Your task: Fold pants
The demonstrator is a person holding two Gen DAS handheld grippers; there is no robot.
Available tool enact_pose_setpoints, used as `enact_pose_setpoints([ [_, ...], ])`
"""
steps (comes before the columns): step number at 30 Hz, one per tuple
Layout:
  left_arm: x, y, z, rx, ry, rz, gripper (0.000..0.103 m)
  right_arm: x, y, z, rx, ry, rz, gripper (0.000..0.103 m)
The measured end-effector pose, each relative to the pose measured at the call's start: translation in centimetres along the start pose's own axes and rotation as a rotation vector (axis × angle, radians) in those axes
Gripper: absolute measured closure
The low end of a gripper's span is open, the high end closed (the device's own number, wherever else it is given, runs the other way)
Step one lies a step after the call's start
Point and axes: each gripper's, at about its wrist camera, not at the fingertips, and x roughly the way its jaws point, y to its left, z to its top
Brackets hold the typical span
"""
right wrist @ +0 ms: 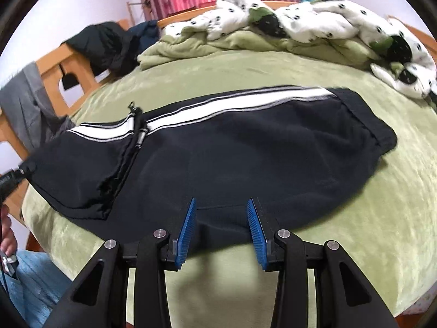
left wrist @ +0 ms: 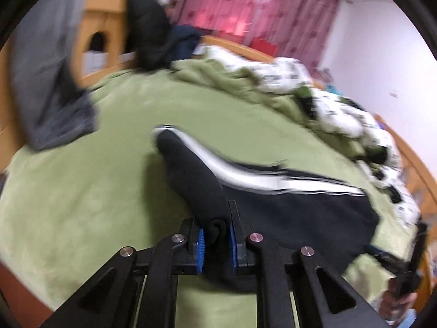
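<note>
Fabric from the black pants (left wrist: 286, 213) is bunched between your left gripper (left wrist: 215, 242)'s blue pads (left wrist: 201, 248), which are closed tight on a fold of one leg; that leg rises off the green blanket (left wrist: 82, 205) and runs away from you, its white side stripe (left wrist: 245, 175) twisting to the right. The gripper tilts downward over the bed.

Your right gripper (right wrist: 221, 228) also tilts down, hovering at the near hem of the pants (right wrist: 218, 164), jaws partly apart. Black cloth shows in the gap, but the pads (right wrist: 255, 229) do not press on it. From that side the pants lie flat across the blanket (right wrist: 355, 232), stripe (right wrist: 218, 104) along the far edge, the left end folded over itself.

Motion blur smears most of the left view, so the stripe's edges and the spotted quilt (left wrist: 341, 114) beyond are hard to read. Your left gripper's tip (right wrist: 11, 180) is cut off at the right view's left edge, where it meets the pants' corner. Your right gripper (left wrist: 404, 268) appears only as a dark blurred shape at the left view's right edge.
</note>
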Motion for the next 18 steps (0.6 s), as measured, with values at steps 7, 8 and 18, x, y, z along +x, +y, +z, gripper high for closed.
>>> enact_pose_setpoints([
  [7,2.7,-12.2,-1.0,0.168,0.097,-0.219,0.092,-2.3,-3.5,0.0,0.079,-0.07,-0.005,0.064],
  [8,3.7,-13.7,-1.9,0.181,0.123,-0.248,0.092,-2.8,-4.0,0.1,0.081,-0.092,-0.021,0.064],
  [18,7.7,-15.9,-8.4,0.193,0.309,-0.338,0.082,-3.2,-5.7,0.6,0.2,-0.088,0.063,0.064],
])
